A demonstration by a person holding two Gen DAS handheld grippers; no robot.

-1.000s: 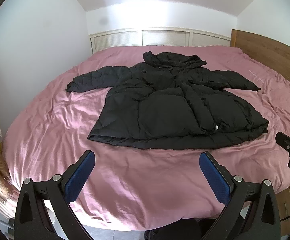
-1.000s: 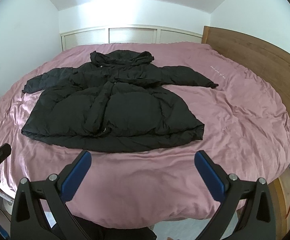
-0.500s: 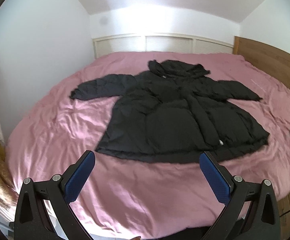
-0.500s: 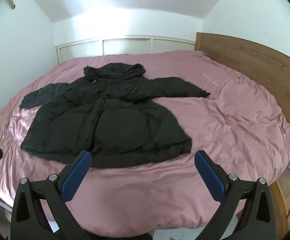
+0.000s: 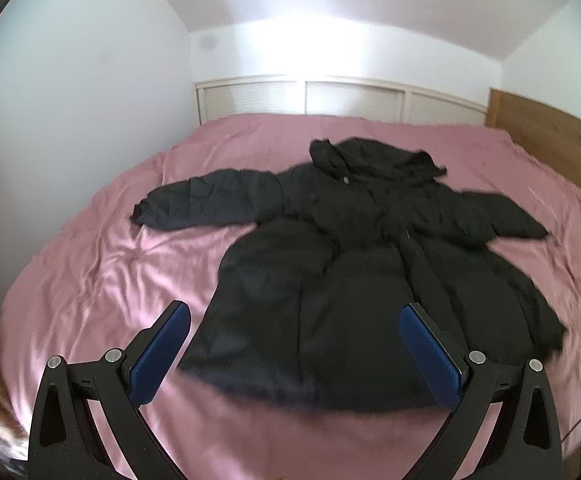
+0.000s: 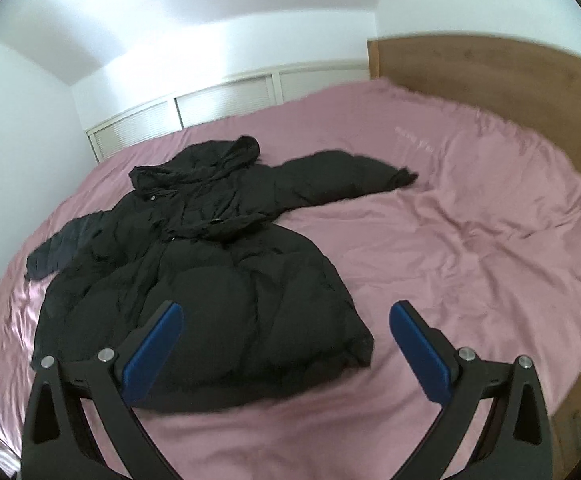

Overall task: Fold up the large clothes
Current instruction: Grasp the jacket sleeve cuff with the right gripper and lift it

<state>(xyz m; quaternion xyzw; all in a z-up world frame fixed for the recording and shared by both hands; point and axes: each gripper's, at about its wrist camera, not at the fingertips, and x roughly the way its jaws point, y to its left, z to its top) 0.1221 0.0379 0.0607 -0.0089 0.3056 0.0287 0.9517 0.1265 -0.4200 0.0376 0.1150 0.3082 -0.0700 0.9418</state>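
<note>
Both grippers have closed in toward the bed since a second ago, left (image 5: pixel 295 342) and right (image 6: pixel 286 340) spread wide, holding nothing. Beyond them the coat (image 5: pixel 362 272) lies flat on the bed (image 5: pixel 102 264), sleeves out, hood farthest; folding seems unstarted.

Black coat (image 6: pixel 210 280), seemingly flat, bedtop.

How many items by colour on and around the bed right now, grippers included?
Black: 1, the puffer jacket, spread flat with both sleeves out.
Pink: 1, the bedspread under it.
Brown wood: 1, the headboard.
Black with blue pads: 2, the left gripper and the right gripper, both open and holding nothing.
Total: 5.
</note>
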